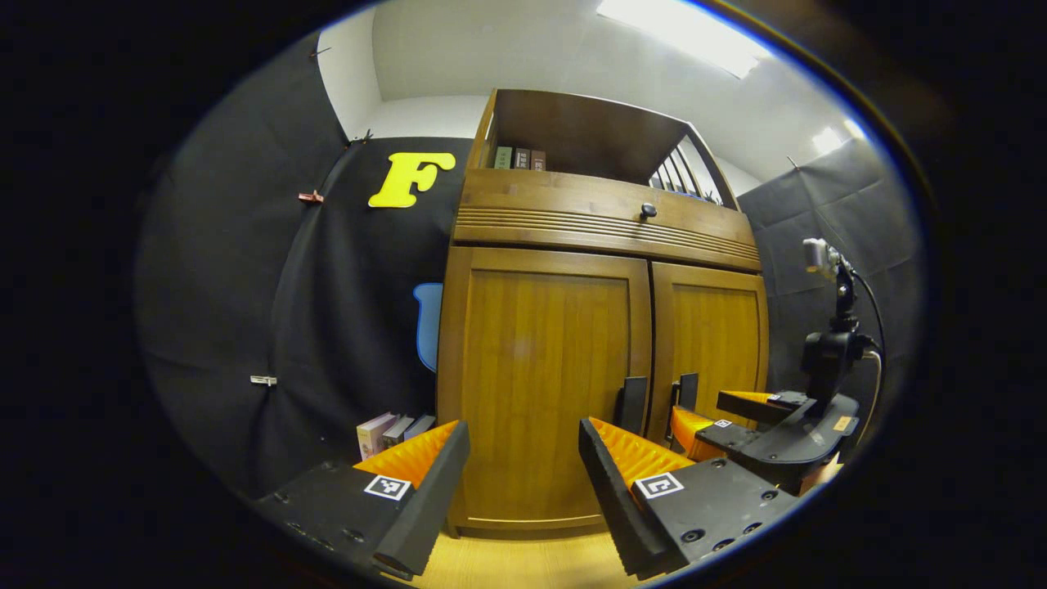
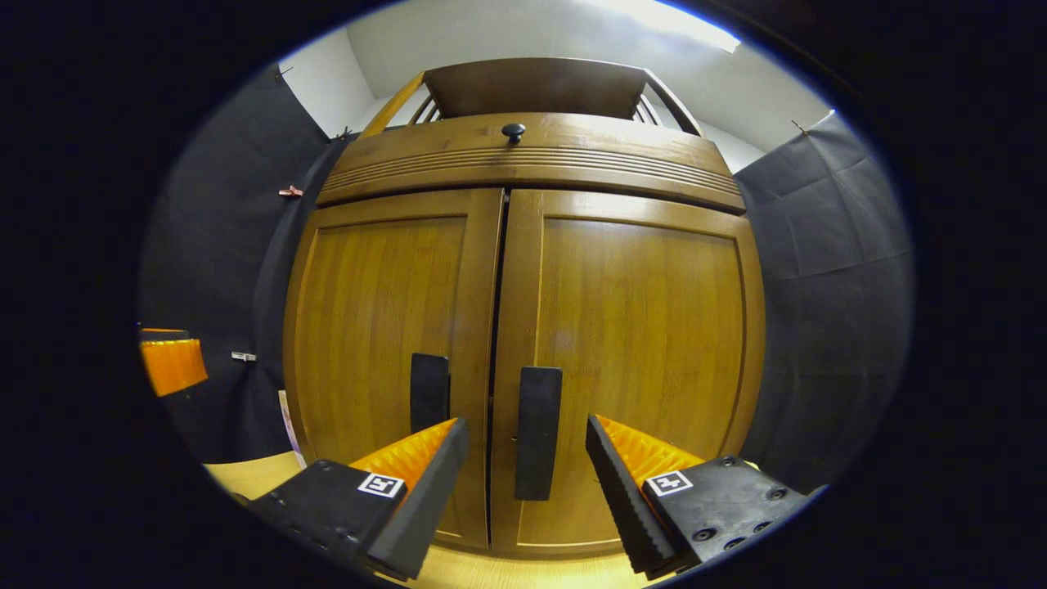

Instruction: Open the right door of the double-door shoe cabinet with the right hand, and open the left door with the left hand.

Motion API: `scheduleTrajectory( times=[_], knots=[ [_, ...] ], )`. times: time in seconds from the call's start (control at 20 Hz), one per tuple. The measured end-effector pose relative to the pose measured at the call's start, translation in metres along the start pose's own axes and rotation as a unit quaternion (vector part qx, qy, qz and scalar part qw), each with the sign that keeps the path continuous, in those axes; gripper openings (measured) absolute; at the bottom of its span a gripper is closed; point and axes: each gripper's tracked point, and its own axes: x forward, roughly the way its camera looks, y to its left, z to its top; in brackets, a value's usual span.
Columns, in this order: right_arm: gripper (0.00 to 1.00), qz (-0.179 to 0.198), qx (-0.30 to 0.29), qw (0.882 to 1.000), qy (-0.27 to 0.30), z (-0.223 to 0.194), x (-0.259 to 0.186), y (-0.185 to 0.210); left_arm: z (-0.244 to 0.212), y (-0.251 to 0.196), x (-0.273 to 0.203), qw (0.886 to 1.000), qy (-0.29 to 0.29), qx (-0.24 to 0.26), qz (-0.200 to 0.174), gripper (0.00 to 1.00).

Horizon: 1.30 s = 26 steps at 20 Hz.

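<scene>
The wooden shoe cabinet fills both views, and both of its doors stand closed. In the left gripper view, my left gripper [image 1: 523, 433] is open in front of the left door [image 1: 544, 368], a little left of that door's dark vertical handle [image 1: 631, 403]. My right gripper [image 1: 710, 409] reaches in from the right near the right door's handle [image 1: 687, 391]. In the right gripper view, the right gripper [image 2: 525, 425] is open and the right door's handle [image 2: 538, 432] sits in the gap between its fingers, which do not press on it. The left door's handle [image 2: 429, 391] is just to its left.
A drawer front with a round knob [image 1: 648, 210] runs above the doors, under an open shelf with books [image 1: 519, 158]. More books [image 1: 393, 429] stand on the floor left of the cabinet. Light wooden floor [image 1: 523, 564] lies below. Black cloth walls close in on both sides.
</scene>
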Motion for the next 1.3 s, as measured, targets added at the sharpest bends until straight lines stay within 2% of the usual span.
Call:
scheduleTrajectory(
  times=[0.05,0.25,0.45,0.6,0.65,1.0,1.15,1.2,1.25,1.3],
  knots=[
    [0.89,-0.004,0.000,1.000,0.002,-0.003,0.003,-0.001,-0.001,0.001,0.001,1.000,-0.001,-0.002,0.001,0.84],
    [0.88,-0.020,-0.001,1.000,0.019,-0.020,0.020,-0.005,-0.004,0.005,0.006,1.000,0.002,-0.007,-0.002,0.86],
    [0.76,-0.030,0.007,0.999,0.030,-0.032,0.032,-0.009,-0.008,0.007,0.009,1.000,0.006,-0.003,-0.006,0.86],
    [0.76,-0.037,0.005,0.998,0.041,-0.042,0.042,-0.010,-0.010,0.012,0.012,1.000,0.007,-0.001,-0.003,0.86],
    [0.54,-0.031,0.007,0.999,0.043,-0.043,0.042,-0.008,-0.013,0.013,0.012,1.000,0.009,-0.001,-0.003,0.86],
    [0.24,-0.037,0.002,0.998,0.044,-0.048,0.046,-0.008,-0.027,0.022,0.016,0.999,0.029,-0.013,0.009,0.86],
    [0.24,-0.025,0.009,0.998,0.048,-0.047,0.043,-0.006,-0.025,0.020,0.012,0.999,0.030,-0.014,0.011,0.86],
    [0.19,-0.022,0.007,0.999,0.049,-0.047,0.040,-0.006,-0.023,0.019,0.009,0.999,0.029,-0.012,0.011,0.86],
    [0.19,-0.019,0.006,0.998,0.051,-0.046,0.038,-0.006,-0.023,0.017,0.006,0.999,0.029,-0.010,0.012,0.84],
    [0.24,-0.016,0.006,0.998,0.053,-0.046,0.035,-0.006,-0.021,0.016,0.004,0.999,0.029,-0.007,0.013,0.84]
  ],
)
